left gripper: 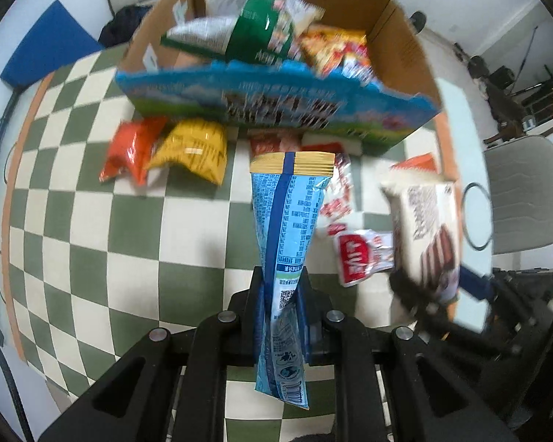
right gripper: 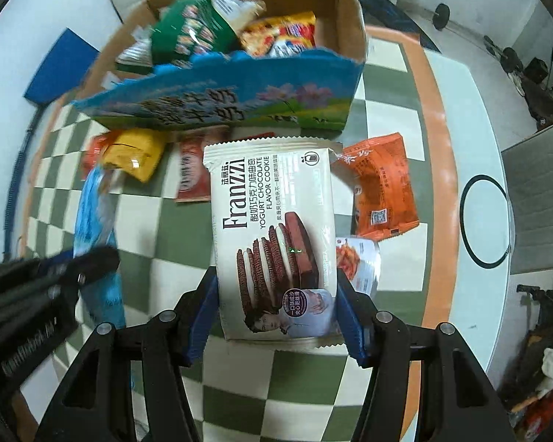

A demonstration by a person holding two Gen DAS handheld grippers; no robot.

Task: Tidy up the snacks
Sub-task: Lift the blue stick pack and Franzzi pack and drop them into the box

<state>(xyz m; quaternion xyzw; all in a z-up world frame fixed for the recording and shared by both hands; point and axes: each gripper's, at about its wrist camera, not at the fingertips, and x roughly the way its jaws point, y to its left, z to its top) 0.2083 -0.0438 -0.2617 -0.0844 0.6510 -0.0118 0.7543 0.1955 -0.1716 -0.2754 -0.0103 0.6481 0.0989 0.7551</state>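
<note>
My left gripper is shut on a light blue snack packet, held on edge above the checkered table. My right gripper is shut on a white Franzzi cookie packet; that packet also shows at the right of the left wrist view. The blue packet shows blurred at the left of the right wrist view. A cardboard box with a blue printed front stands ahead and holds several snack bags; it also shows in the right wrist view.
On the green-and-cream checkered cloth lie an orange bag, a yellow bag, red-and-white packets, an orange packet and a red packet. A grey chair stands at the right.
</note>
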